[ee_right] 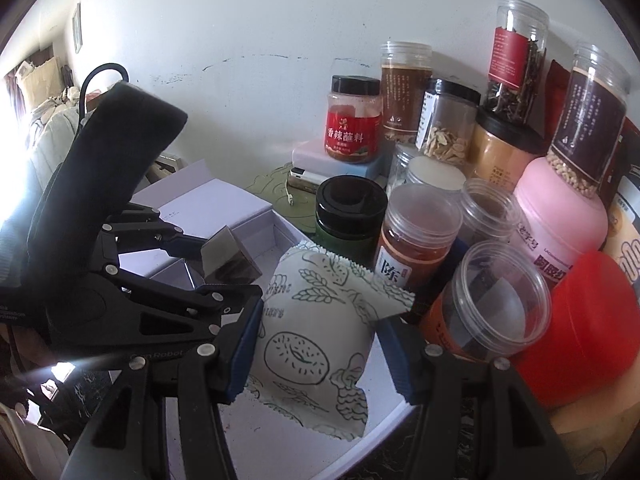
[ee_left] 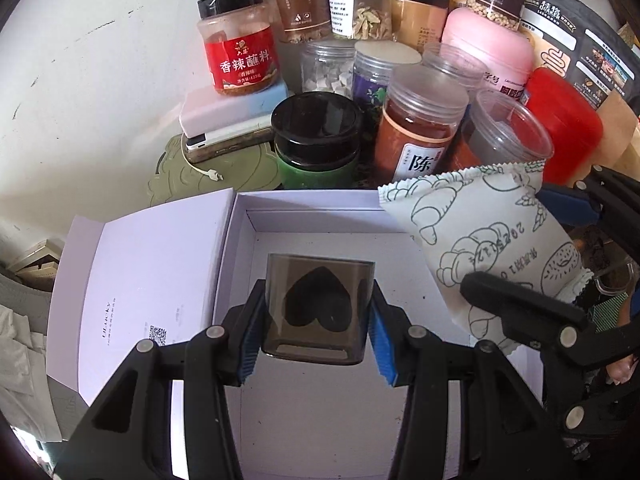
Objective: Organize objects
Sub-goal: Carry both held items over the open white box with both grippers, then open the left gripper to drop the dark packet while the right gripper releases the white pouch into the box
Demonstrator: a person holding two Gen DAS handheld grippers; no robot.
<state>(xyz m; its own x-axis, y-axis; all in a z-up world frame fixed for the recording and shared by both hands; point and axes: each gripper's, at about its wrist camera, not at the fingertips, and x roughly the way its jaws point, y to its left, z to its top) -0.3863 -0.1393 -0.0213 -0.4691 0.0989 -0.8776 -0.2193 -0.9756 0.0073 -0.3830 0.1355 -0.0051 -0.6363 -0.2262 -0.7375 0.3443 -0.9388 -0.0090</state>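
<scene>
My left gripper (ee_left: 316, 320) is shut on a smoky clear cube with a dark heart inside (ee_left: 318, 308) and holds it over the open white box (ee_left: 312, 216). The cube also shows in the right wrist view (ee_right: 228, 258). My right gripper (ee_right: 320, 344) is shut on a pale green snack packet printed with bread drawings (ee_right: 308, 344), held over the box's right side. The packet shows in the left wrist view (ee_left: 492, 248) beside the cube.
The box's lid (ee_left: 148, 288) lies open to the left. Behind the box stand several jars: a green jar with a black lid (ee_left: 316, 140), a red-labelled jar (ee_left: 238, 46), a pink tub (ee_left: 488, 52), a red canister (ee_left: 564, 124). A power bank (ee_left: 224, 136) lies at the back left.
</scene>
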